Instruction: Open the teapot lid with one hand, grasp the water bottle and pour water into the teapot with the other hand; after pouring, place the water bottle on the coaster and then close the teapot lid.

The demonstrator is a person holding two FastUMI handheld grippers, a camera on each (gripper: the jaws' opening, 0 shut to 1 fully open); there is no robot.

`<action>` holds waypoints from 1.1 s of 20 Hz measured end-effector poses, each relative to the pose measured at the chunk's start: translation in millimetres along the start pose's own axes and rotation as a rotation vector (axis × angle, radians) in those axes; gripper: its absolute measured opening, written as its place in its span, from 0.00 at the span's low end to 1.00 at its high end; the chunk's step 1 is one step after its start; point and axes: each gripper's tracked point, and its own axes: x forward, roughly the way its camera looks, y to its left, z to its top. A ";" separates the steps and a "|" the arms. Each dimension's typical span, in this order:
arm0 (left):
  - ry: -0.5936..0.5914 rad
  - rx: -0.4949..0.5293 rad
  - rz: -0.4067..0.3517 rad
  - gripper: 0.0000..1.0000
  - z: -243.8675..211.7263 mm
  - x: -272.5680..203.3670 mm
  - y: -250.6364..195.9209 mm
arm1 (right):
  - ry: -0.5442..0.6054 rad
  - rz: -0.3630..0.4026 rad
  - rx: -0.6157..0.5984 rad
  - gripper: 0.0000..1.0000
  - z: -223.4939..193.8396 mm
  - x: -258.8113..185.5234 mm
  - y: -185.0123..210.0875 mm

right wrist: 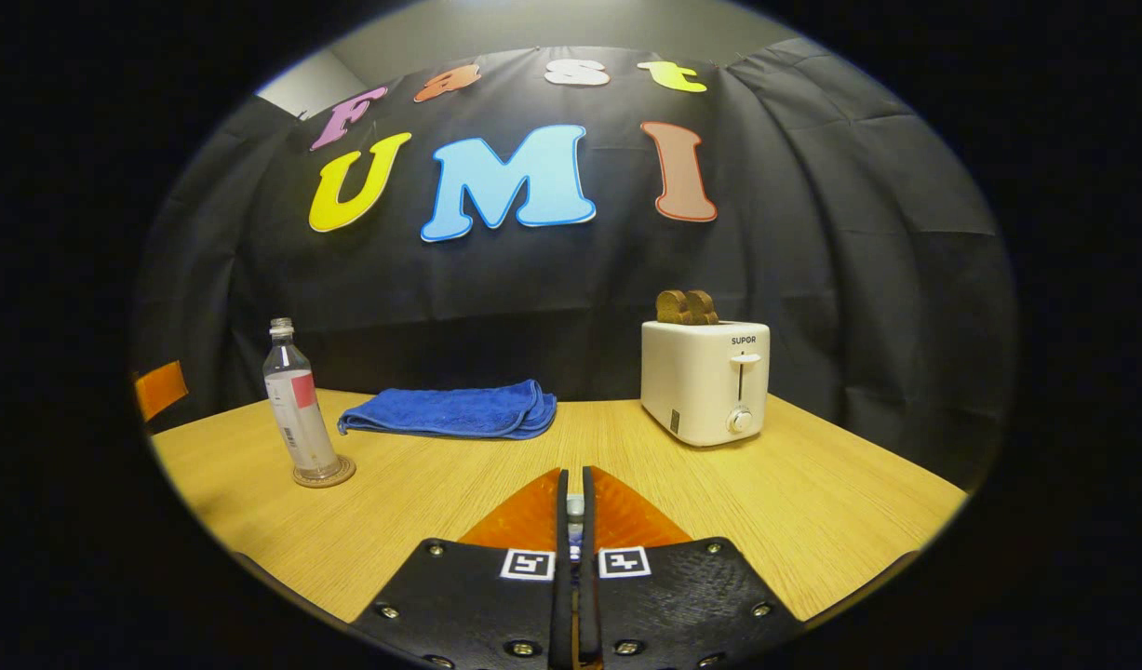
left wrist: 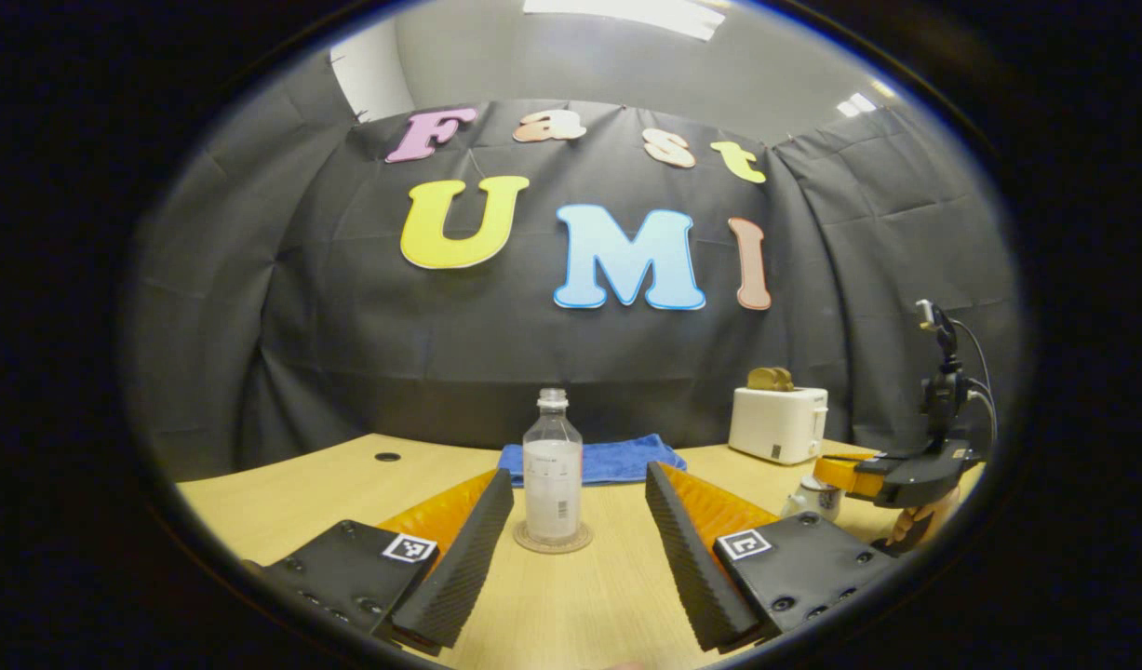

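Left gripper view: my left tool (left wrist: 580, 521) hangs low over the wooden bench (left wrist: 347, 475) with its two fingers spread wide, touching nothing. Between them, farther off, the clear water bottle (left wrist: 552, 465) stands upright on a round coaster (left wrist: 553, 540), cap on. Behind the bottle a folded blue towel (left wrist: 617, 459) lies near the booth wall, and to its right a white toaster (left wrist: 778, 423) holds two slices of bread (left wrist: 771, 378). At the right edge I see my right tool (left wrist: 854, 473), held by a hand (left wrist: 920, 521), poised right above the small white teapot (left wrist: 812, 498); I cannot tell whether the lid sits on the pot or is lifted clear of it.

Right gripper view: the right tool's (right wrist: 575, 507) fingers stand closed, nearly together, with a small pale object pinched in the thin gap between them; it is too little seen for me to name it. Beyond the fingers the bench (right wrist: 812, 502) carries the toaster (right wrist: 705, 381) to the right, the blue towel (right wrist: 450, 409) in the middle and the water bottle (right wrist: 296, 409) on its coaster (right wrist: 325, 473) at far left, well apart from the toaster.
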 end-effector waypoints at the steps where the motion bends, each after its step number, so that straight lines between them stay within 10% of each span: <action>1: 0.001 0.005 -0.001 0.99 -0.8 -0.5 -1.4 | 0.006 -0.004 -0.002 0.03 0.6 -1.5 0.7; 9: 0.004 0.015 0.005 0.99 -0.3 -5.2 -4.2 | -0.041 -0.023 -0.029 0.20 20.9 -18.8 -0.8; 14: 0.010 0.011 -0.019 0.99 0.7 -15.5 -20.9 | -0.081 -0.010 -0.035 0.53 37.8 -68.7 12.2; 22: 0.030 -0.018 -0.004 0.99 -11.9 -53.6 -33.4 | -0.073 -0.001 0.031 0.57 19.7 -145.6 25.7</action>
